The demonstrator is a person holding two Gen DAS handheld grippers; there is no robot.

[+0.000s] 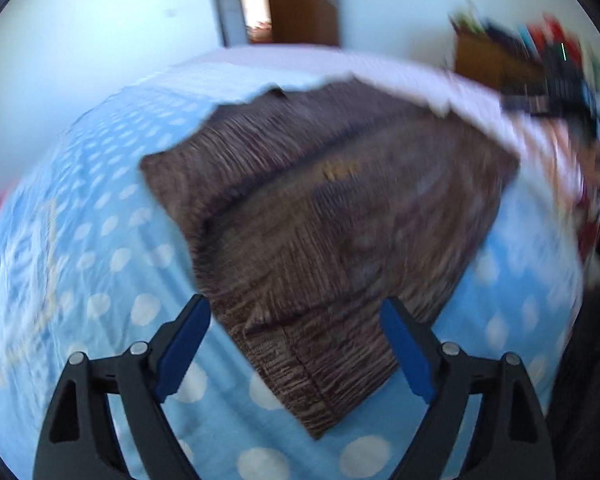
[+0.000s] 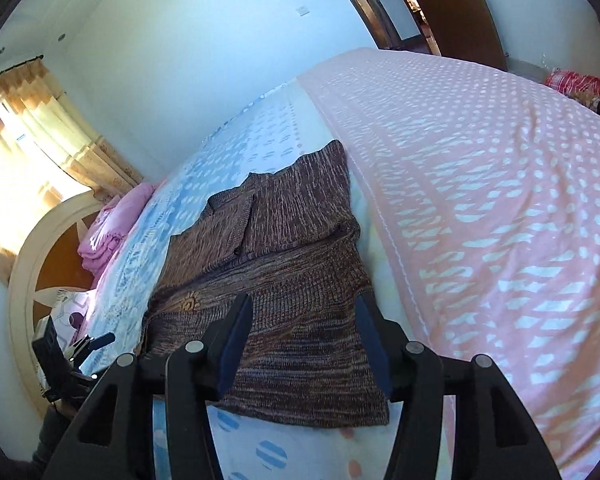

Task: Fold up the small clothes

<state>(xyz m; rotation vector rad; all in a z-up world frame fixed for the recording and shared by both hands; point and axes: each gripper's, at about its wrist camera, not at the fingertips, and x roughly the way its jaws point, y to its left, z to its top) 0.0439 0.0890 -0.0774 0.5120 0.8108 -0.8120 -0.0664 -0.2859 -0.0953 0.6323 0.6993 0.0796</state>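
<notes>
Left gripper [image 1: 296, 312]: jaws spread wide apart, nothing held. It is seen hovering over the near corner of the sweater [image 1: 324, 220], blue fingers [image 1: 184, 344] on either side of that corner, contact not clear. View is motion-blurred.

Right gripper [image 2: 304, 312]: jaws also apart, nothing clamped. It is placed over the near part of the sweater [image 2: 276, 280], fingers [image 2: 234, 344] straddling the knit; touching or just above cannot be told.

Sweater: brown marled knit, laid flat on the bed, partly folded, one layer lapped over another with a crease seen across the middle. A small orange mark [image 2: 189, 304] is seen on the front. Collar end lies far, hem near.

Bed: blue sheet [image 1: 112, 256] with white dots is under the sweater. A pink cover [image 2: 480, 208] with white marks lies just right of the sweater in the right view. Pink pillows [image 2: 108, 232] are stacked at the far left by a round headboard [image 2: 24, 264]. Curtains [image 2: 48, 128] are lit at far left. A brown door [image 2: 452, 4] is seen far right. Clutter [image 1: 540, 64] is seen blurred at far right in the left view.
</notes>
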